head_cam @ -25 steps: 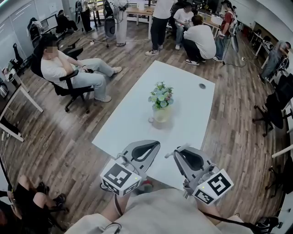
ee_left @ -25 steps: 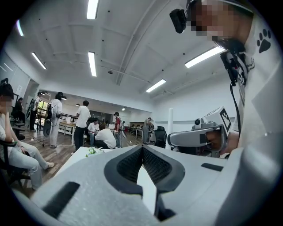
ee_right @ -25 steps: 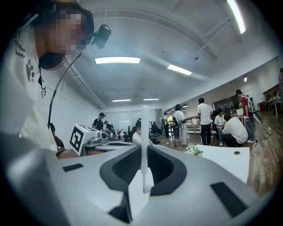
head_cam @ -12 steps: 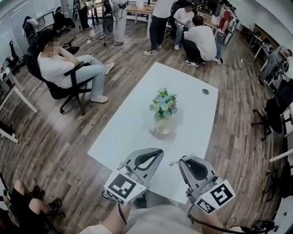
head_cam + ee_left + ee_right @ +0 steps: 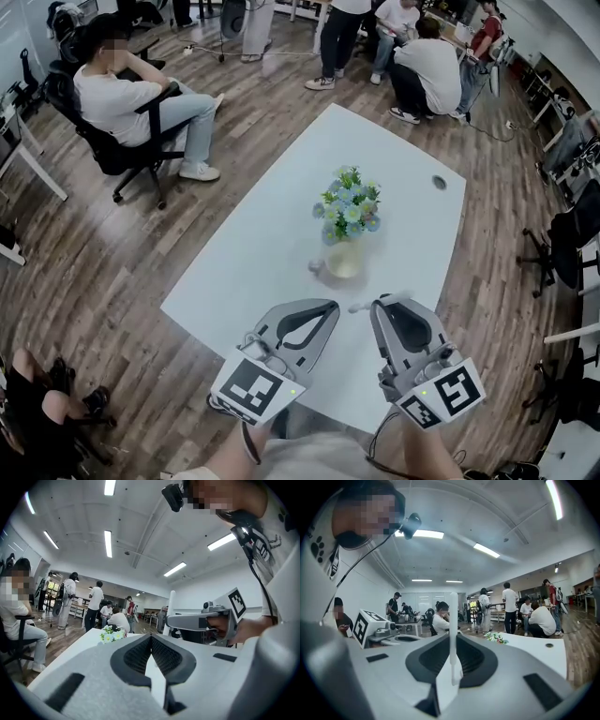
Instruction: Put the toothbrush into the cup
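My right gripper (image 5: 378,305) is shut on a thin white toothbrush (image 5: 379,301), whose end pokes out to the left of the jaw tips. In the right gripper view the toothbrush (image 5: 453,620) stands upright between the shut jaws (image 5: 453,667). A pale cup (image 5: 343,260) holding blue and white flowers (image 5: 347,203) sits mid-table, a short way ahead of both grippers. My left gripper (image 5: 328,307) is shut and holds nothing, its jaws (image 5: 151,641) meeting. From the left gripper view the toothbrush (image 5: 171,606) rises from the right gripper (image 5: 206,620).
The white table (image 5: 281,225) runs away from me, with a dark grommet hole (image 5: 440,182) at its far right. A seated person in an office chair (image 5: 122,103) is left of the table. Several people (image 5: 422,56) stand or crouch beyond its far end. Wooden floor surrounds it.
Both grippers have come forward over the table's near edge, closer to the cup of flowers. The toothbrush stays held in the right gripper.
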Demonstrator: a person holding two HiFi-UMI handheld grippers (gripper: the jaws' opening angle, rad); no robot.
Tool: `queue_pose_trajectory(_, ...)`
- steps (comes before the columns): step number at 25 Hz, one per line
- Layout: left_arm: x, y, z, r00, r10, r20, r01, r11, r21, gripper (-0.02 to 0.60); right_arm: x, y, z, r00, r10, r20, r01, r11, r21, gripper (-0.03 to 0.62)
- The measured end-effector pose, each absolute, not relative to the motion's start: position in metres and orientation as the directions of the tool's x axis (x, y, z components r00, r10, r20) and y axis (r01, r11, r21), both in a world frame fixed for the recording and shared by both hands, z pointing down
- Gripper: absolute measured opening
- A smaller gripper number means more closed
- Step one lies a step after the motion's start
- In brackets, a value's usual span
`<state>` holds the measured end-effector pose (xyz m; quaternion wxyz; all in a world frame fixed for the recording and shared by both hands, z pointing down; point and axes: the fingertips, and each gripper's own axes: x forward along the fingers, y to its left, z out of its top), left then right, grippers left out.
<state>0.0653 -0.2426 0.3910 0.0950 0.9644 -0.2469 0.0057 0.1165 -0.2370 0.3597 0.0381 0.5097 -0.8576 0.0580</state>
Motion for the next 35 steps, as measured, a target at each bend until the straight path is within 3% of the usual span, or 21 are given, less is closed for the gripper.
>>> queue_pose_trajectory(18,0.075,-0.254,0.421,0.891,-0.433,0.136,-0.452,-0.877,0.163,0.008,0.129,-0.33,0.421,-0.421,-0.887,0.187,-0.905,0.425,-0.019,0.054)
queue_pose_trajectory(35,0.073,-0.261,0.428,0.889,-0.434,0.143,-0.456,-0.866,0.207,0.008,0.122,-0.355,0.52,-0.436,-0.73,0.527,-0.883,0.459,-0.095,0.054)
